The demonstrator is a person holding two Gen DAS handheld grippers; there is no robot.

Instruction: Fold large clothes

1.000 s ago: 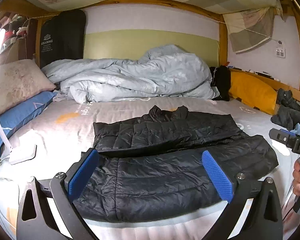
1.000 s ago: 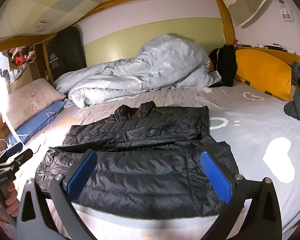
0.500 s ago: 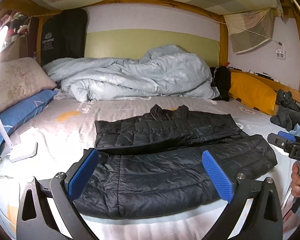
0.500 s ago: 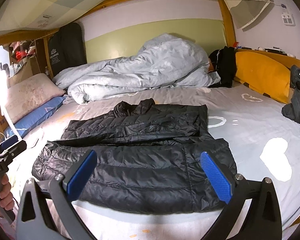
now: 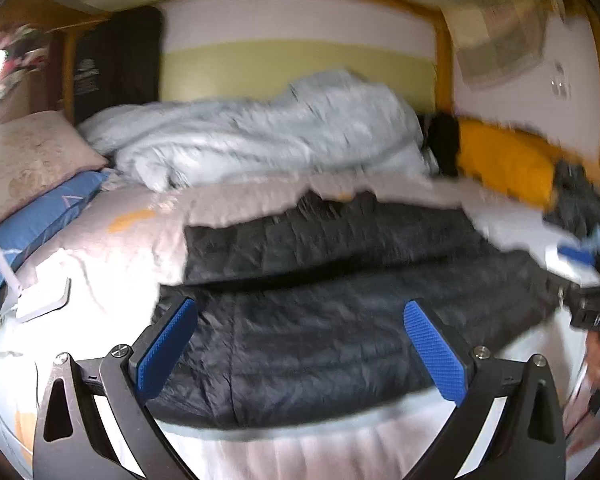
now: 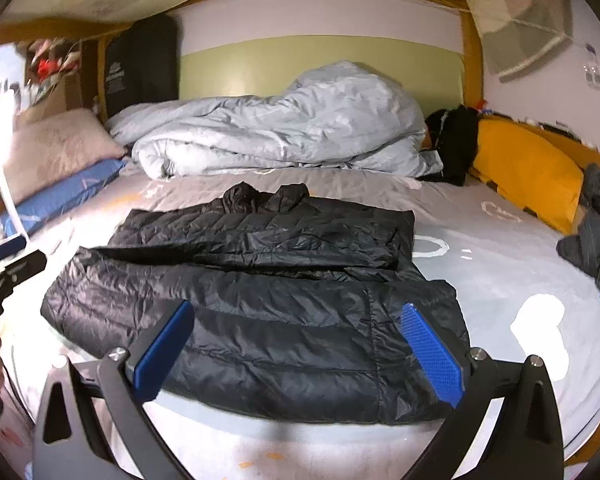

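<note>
Already partly folded, the jacket [image 6: 260, 300] lies flat on the bed [image 6: 480, 272], far half doubled toward its near hem. Both grippers, left [image 5: 300, 344] and right [image 6: 296, 348], hover before that hem, fingers spread wide and empty. Next: grasp the hem corners for another fold

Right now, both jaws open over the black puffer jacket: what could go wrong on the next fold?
1. The black puffer jacket looks shiny and slick; its near hem overhangs the bed edge, so a shallow pinch may slip.
2. The top layer is already folded back, so a deep grab could catch both layers and undo it.
3. The left wrist view is motion-blurred, and the right gripper sits close to the left gripper over one garment, so they could clash.
</note>
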